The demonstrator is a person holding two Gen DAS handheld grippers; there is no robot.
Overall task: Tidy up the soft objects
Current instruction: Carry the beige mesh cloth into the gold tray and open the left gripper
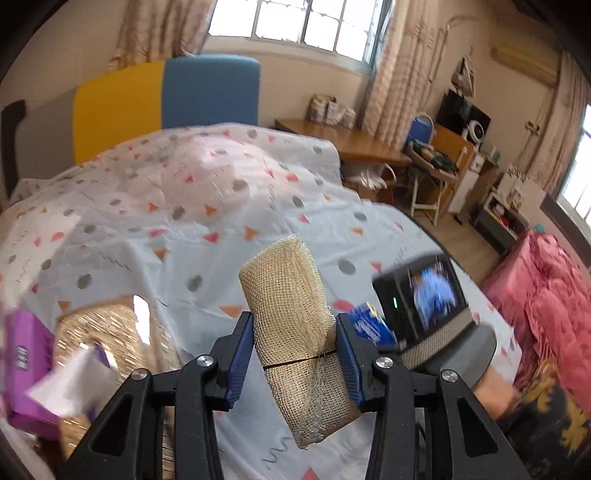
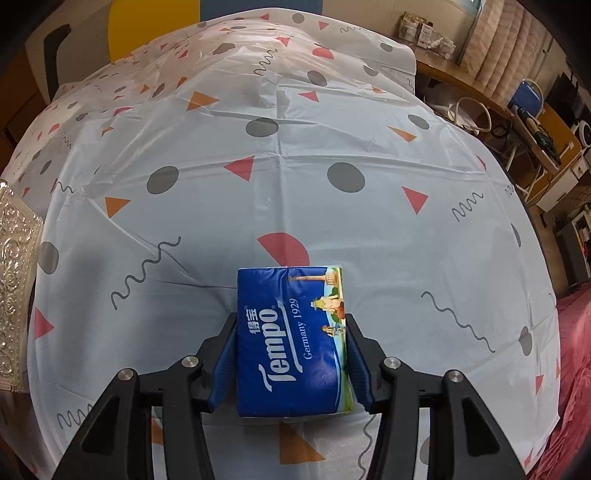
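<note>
One mesh sponge [image 1: 295,332], one blue tissue pack [image 2: 291,339], one purple box [image 1: 26,365] — two tools.

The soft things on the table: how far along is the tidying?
Midway. A purple pack already seems to sit in the woven basket. In hand: the left fingers pinch a beige mesh sponge; the right fingers clamp a blue tissue pack. Both remain to be stowed.

Daylight floods the barred window [image 1: 295,22] between patterned curtains [image 1: 391,74] — wooden desk [image 1: 354,144], yellow-and-blue headboard [image 1: 162,99], wooden floor [image 1: 458,236].
</note>
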